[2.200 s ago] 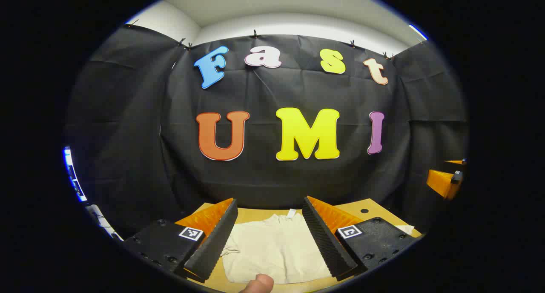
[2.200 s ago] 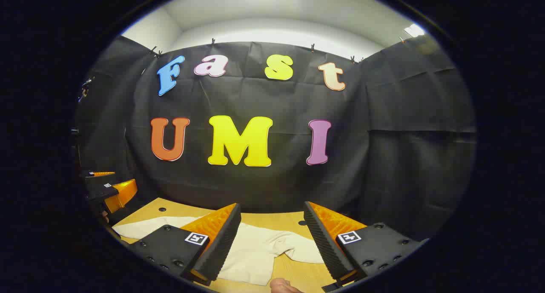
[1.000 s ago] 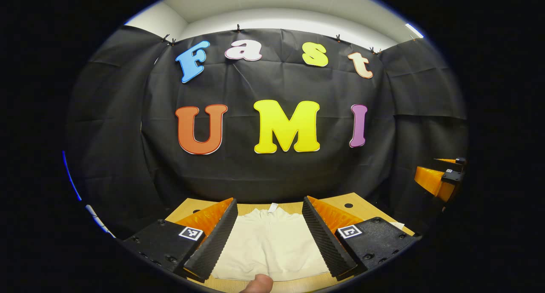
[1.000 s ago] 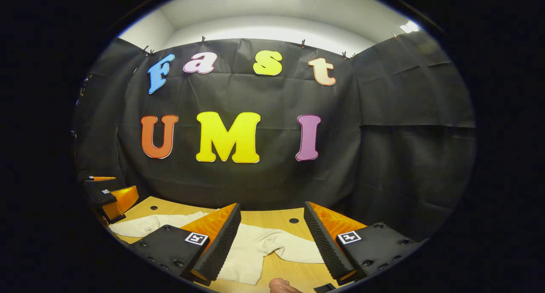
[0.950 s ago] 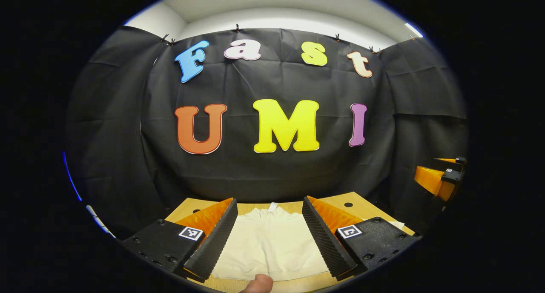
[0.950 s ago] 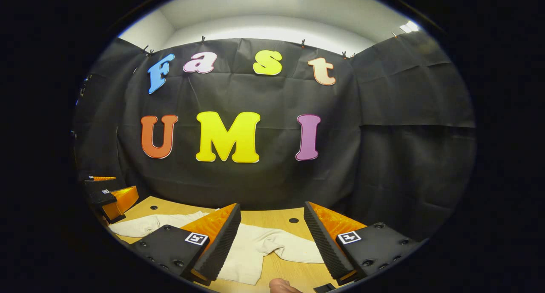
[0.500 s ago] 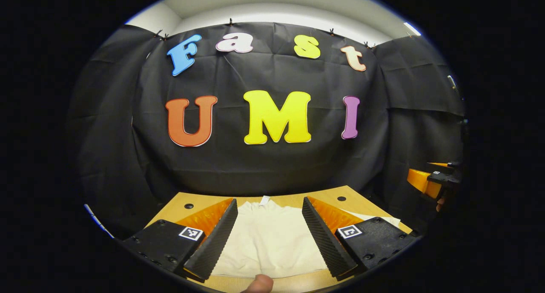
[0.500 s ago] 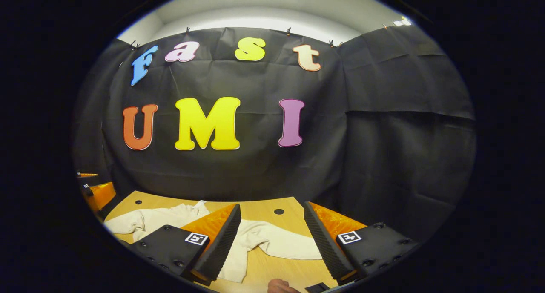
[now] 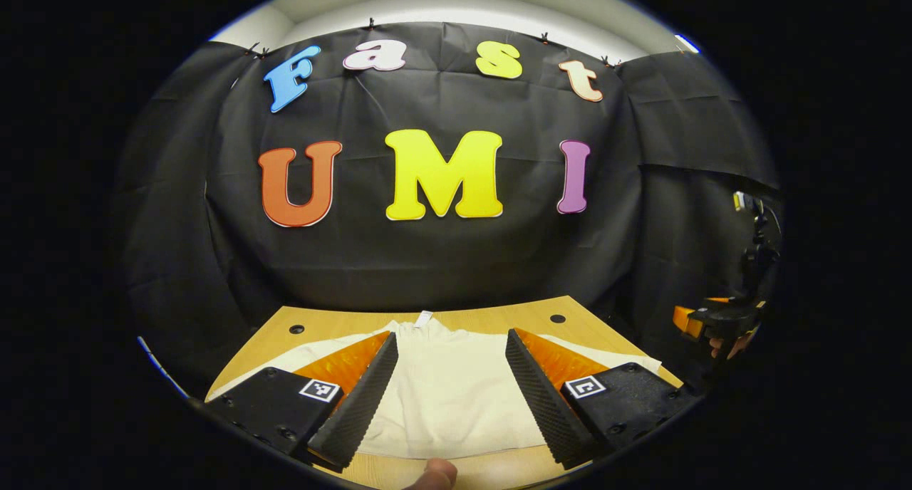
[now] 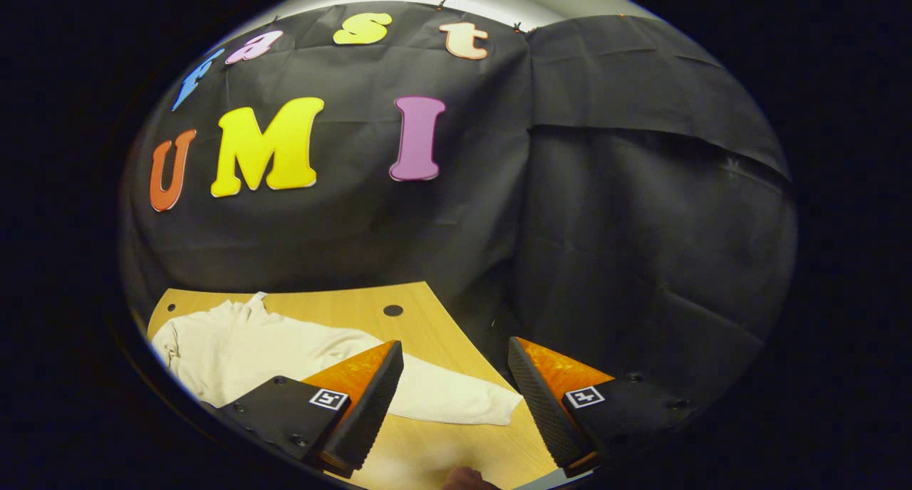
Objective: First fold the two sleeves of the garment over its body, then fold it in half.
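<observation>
Both of my grippers have tipped downward since a moment ago, so more of the light wooden table point(image 9: 335, 322) shows under them, and my right one has swung toward the table's right edge. My left gripper point(image 9: 447, 397) hangs above the near edge with its fingers spread wide and nothing between them; the cream long-sleeved fabric garment point(image 9: 449, 390) lies flat on the table below, and I see it through the gap. Its body runs from the near edge toward the far edge, where a small white tag point(image 9: 423, 318) sits at the neck. One sleeve spreads out toward the left edge and the other toward the right edge, neither folded over the body yet.

My right gripper point(image 10: 456, 394) is also wide open and holds nothing. In the right gripper view the garment point(image 10: 235, 347) lies on the table point(image 10: 427, 333), and its right sleeve point(image 10: 456, 401) stretches toward the right edge, the cuff ending in the gap between my fingers, below them. In the left gripper view my right gripper point(image 9: 716, 319) shows off past the table's right edge, with a hand point(image 9: 727, 345) under it.
</observation>
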`<state>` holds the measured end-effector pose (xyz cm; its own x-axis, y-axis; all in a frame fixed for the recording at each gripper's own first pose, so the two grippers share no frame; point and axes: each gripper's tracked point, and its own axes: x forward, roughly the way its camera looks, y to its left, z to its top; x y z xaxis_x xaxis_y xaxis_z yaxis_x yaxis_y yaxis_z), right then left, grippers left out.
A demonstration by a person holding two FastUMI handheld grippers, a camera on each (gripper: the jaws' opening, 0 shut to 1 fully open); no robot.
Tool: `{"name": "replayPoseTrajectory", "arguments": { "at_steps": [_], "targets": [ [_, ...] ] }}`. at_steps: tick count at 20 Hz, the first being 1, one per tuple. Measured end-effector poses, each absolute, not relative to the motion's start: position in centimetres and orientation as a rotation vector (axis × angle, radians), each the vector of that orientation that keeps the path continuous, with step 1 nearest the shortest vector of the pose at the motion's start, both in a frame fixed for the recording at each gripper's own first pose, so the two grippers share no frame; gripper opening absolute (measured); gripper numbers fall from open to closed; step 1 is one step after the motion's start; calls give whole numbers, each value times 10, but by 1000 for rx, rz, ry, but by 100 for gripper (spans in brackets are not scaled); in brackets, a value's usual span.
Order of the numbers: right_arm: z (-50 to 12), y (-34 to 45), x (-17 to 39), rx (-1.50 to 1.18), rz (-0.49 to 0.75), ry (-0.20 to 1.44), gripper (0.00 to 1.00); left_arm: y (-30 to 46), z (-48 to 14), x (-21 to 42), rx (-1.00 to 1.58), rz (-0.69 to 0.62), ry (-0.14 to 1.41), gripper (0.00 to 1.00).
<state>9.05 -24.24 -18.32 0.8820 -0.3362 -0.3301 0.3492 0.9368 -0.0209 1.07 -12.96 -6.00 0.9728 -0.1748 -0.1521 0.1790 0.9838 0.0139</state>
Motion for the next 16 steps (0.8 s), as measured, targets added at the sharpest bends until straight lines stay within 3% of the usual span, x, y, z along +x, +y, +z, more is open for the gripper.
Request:
{"name": "replayPoseTrajectory", "arguments": {
  "at_steps": [11, 16],
  "targets": [
    [-345, -310, 108, 233, -456, 732, 94, -164, -74, 23, 55, -131, 179, 98],
    [-388, -318, 108, 325, -497, 872, 94, -163, -82, 25, 60, -103, 201, 98]
  ]
}}
